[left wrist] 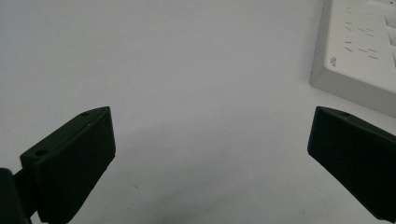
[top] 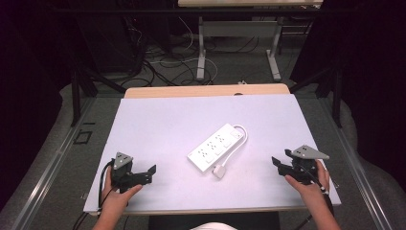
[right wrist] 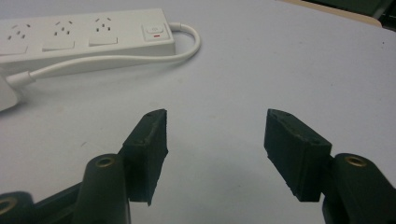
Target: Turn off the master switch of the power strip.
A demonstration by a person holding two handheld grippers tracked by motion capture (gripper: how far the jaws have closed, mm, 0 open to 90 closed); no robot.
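Observation:
A white power strip (top: 215, 146) lies slantwise at the middle of the white table top (top: 158, 120). Its white cable (top: 242, 136) loops round the far end and runs back to a plug (top: 219, 171) at the near end. My left gripper (top: 149, 173) rests near the front left, held by a hand, jaws wide apart and pointing toward the strip. In the left gripper view the gripper (left wrist: 212, 114) is open over bare table, with the strip's corner (left wrist: 359, 51) at the upper right. My right gripper (right wrist: 215, 114) is open and empty; the strip (right wrist: 84, 35) and cable (right wrist: 140, 56) lie beyond it. It sits at the front right (top: 280, 160).
The table's wooden far edge (top: 206, 91) borders a floor with tangled cables (top: 163, 67) and the legs of another desk (top: 201, 52). Metal rails (top: 52, 163) run along both sides of the table. Dark curtains close off left and right.

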